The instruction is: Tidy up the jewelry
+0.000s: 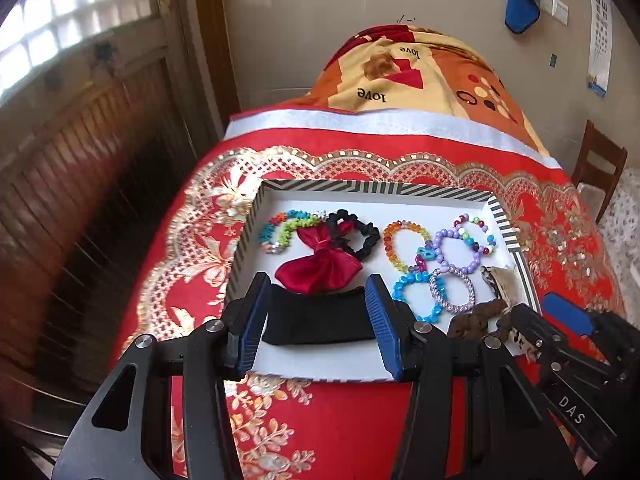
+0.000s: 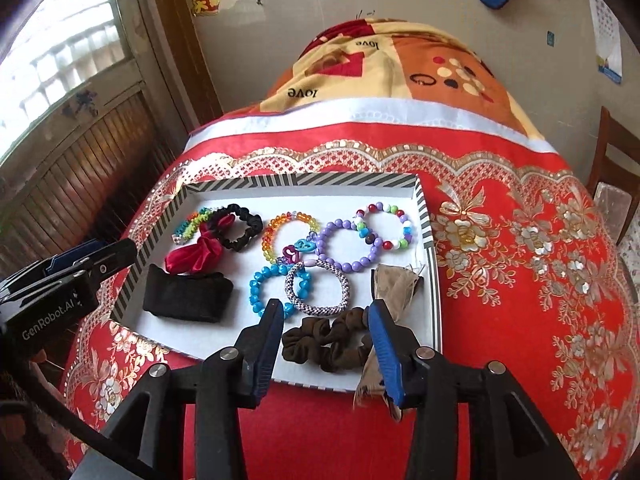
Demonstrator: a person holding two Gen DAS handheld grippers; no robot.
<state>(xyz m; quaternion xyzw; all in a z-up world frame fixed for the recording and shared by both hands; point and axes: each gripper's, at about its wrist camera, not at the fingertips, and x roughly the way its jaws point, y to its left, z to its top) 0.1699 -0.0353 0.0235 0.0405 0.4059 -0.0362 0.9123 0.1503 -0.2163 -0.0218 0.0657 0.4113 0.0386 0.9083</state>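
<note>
Below, in the left wrist view, the left hand-held gripper (image 1: 316, 320) hovers with its blue-padded jaws spread and nothing between the pads, framing a folded black fabric band (image 1: 318, 320) that lies in a shallow white tray with a black-and-white striped rim (image 1: 372, 188). The tray rests on a red gold-patterned cloth (image 1: 352, 420). A dark red satin bow (image 1: 320, 268) lies just beyond the band.

From the right wrist view, the right hand-held gripper (image 2: 326, 344) also stands spread and empty above a brown fabric scrunchie (image 2: 328, 342) near the tray's front edge. A blue bead bracelet (image 2: 266, 288), a silver-purple woven ring bracelet (image 2: 318, 288) and a lilac bead bracelet (image 2: 348, 246) overlap behind it.
</note>
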